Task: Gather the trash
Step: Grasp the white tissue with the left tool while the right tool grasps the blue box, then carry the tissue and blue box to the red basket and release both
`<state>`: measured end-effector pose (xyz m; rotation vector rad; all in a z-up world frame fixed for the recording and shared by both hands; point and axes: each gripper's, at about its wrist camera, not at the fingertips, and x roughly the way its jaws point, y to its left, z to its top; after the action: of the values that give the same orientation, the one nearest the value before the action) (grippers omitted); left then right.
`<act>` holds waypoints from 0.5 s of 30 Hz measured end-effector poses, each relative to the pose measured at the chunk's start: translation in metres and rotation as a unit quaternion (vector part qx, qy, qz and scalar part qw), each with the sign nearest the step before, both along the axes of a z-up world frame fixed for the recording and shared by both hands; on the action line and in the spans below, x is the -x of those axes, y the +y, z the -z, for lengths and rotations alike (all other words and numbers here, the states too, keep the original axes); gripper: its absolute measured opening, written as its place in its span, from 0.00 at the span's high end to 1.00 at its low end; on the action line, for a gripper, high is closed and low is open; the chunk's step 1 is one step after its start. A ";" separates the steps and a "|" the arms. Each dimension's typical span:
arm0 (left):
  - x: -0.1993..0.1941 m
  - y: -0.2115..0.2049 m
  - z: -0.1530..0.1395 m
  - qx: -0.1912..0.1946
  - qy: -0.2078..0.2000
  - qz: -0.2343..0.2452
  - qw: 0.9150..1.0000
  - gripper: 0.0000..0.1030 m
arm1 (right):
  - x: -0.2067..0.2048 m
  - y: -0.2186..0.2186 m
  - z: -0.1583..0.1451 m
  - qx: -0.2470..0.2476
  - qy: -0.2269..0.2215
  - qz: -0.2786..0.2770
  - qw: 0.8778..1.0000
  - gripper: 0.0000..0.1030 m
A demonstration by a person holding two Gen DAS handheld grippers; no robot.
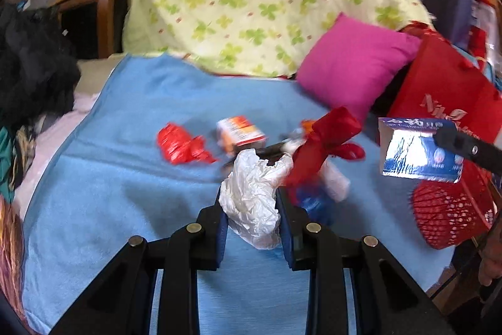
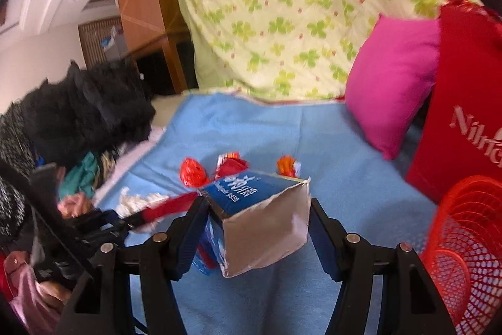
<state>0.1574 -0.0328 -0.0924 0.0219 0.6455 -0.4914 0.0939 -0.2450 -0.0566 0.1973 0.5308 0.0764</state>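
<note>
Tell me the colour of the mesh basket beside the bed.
Red. The mesh basket shows best in the right wrist view, at the lower right on the blue blanket.

The blue blanket (image 1: 131, 146) is soft, matt, napped cloth. On it, near the pink cushion (image 1: 351, 65) of smooth matt fabric, lie glossy red foil wrappers (image 1: 182, 143) — and a crinkled, thin white plastic bag (image 1: 251, 203). Beside the cushion, the torn carton (image 2: 266, 225) shows silvery lining, and the red basket (image 2: 467, 247) is shiny plastic mesh.

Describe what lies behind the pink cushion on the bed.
Behind the pink cushion rises a pale green clover-print quilt; a red bag stands at its side. Whatever the cushion itself covers cannot be seen.
</note>
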 end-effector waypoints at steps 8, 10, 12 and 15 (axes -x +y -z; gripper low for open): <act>0.049 -0.088 -0.043 0.023 -0.030 0.098 0.994 0.70 | 0.084 -0.064 -0.036 -0.055 -0.069 0.078 0.993 0.36; 0.056 -0.113 -0.051 0.021 -0.034 0.117 0.992 0.70 | 0.106 -0.088 -0.040 -0.074 -0.084 0.104 0.988 0.36; 0.069 -0.132 -0.062 0.022 -0.042 0.134 0.990 0.70 | 0.127 -0.110 -0.045 -0.095 -0.102 0.126 0.982 0.36; 0.082 -0.161 -0.075 0.019 -0.052 0.159 0.986 0.70 | 0.151 -0.139 -0.052 -0.120 -0.124 0.143 0.974 0.35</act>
<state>0.0750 -0.1936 -0.0173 0.1157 0.5324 -0.8052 -0.0570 -0.3839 -0.0042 0.4930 0.2381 -0.1159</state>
